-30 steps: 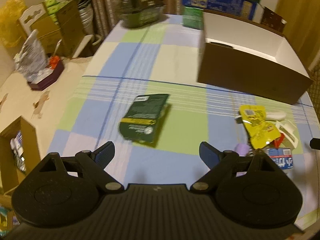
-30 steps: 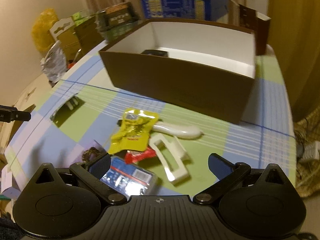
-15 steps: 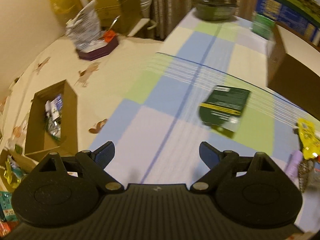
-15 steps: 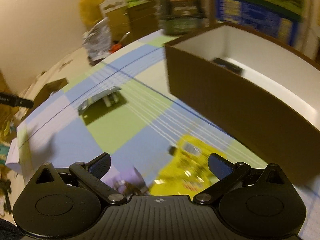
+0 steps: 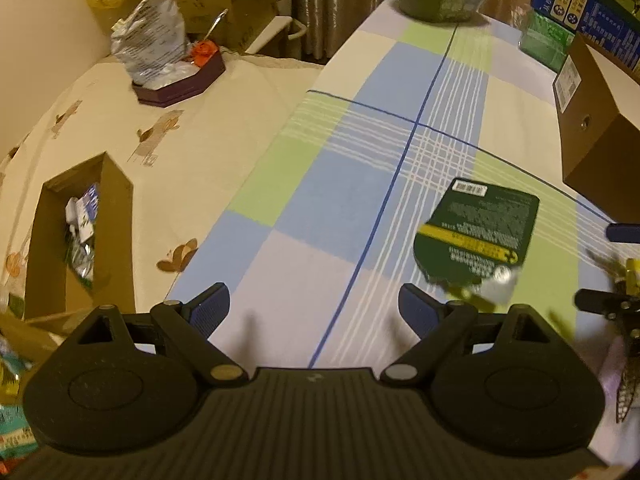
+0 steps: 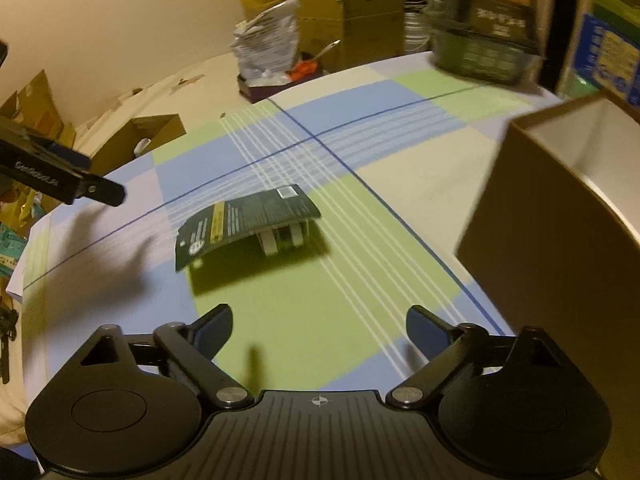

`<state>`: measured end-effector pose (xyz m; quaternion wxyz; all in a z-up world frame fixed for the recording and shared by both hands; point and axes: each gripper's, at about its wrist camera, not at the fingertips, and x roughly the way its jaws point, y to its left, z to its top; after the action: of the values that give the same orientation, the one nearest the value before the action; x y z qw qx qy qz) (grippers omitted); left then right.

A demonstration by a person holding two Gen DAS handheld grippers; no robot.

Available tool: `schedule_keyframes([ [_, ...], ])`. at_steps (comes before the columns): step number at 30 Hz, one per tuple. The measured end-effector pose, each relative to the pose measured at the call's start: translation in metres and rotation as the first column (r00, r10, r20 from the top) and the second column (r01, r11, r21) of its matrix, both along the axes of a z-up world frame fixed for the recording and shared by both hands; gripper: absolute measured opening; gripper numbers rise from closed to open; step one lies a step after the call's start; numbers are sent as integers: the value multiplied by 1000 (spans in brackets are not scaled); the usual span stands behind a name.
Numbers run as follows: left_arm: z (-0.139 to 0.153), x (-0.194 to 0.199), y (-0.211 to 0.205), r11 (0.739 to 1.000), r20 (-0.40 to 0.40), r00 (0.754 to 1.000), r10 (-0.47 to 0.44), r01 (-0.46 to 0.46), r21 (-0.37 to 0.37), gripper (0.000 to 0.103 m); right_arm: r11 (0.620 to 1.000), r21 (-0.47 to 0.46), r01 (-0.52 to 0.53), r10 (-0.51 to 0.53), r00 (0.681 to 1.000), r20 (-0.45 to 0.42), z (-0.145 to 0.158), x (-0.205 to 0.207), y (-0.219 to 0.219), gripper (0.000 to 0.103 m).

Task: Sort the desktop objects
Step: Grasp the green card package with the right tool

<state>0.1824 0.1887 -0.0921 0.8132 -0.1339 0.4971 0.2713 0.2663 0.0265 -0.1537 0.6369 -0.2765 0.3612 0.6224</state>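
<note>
Left claw: the left gripper [image 5: 314, 310] hangs over the checked tablecloth [image 5: 332, 200] with its jaws spread wide and nothing between them.
Right claw: the right gripper [image 6: 319, 326] has its jaws wide but closing, with only bare cloth between them; it grips nothing.
Dark green packet: the packet [image 6: 244, 220] lies printed side up on a green square of the cloth, ahead of the right gripper and a little to its left; one end is propped up on white pieces packed under the card.
Same packet, left view: it [image 5: 478, 230] sits ahead and to the right of the left gripper, apart from its fingers.
Brown box: the open cardboard box [image 6: 560, 216] with a white inside stands at the right edge of the right wrist view, near the packet but not touching it.
Right edge, left view: a yellow pouch [image 5: 632, 276] and other small things lie there, too blurred to name.
Far end of table: a dark basket [image 6: 482, 46] of packets sits on the cloth.
Beside the table: a small open carton [image 5: 80, 236] of odds and ends rests on a cream surface.
</note>
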Motion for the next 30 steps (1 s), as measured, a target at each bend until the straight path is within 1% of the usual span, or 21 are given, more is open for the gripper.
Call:
schedule_keyframes([
  [4,-7,19,7,1000,0,1000,-27,27,-12,89,1000,-2,-27,27,1000,-4,-11,0,20,82],
  [9,-18,37,11,997,-10,998,-65,65,-35,89,999,9,-50,50,999,-20,-18,4,34,73],
  [14,-27,46,16,994,-5,996,-94,93,-54,89,995,32,-94,95,995,-22,-22,2,42,66],
  [22,-33,53,23,991,4,994,-112,112,-72,89,990,68,-126,128,992,-15,-27,0,54,56],
  [23,-33,53,24,991,7,993,-114,114,-74,89,988,71,-135,136,991,-8,-27,-1,55,51],
  [24,-33,52,24,990,10,993,-116,117,-76,89,986,77,-150,151,989,0,-27,-3,57,41],
  [25,-33,52,24,990,14,993,-118,119,-77,89,983,81,-167,167,986,5,-27,-5,58,36],
  [26,-33,52,24,990,19,993,-120,121,-78,89,981,81,-179,179,984,6,-26,-7,59,33],
  [30,-30,48,24,989,35,992,-122,125,-84,89,979,86,-187,187,982,11,-23,-13,54,32],
])
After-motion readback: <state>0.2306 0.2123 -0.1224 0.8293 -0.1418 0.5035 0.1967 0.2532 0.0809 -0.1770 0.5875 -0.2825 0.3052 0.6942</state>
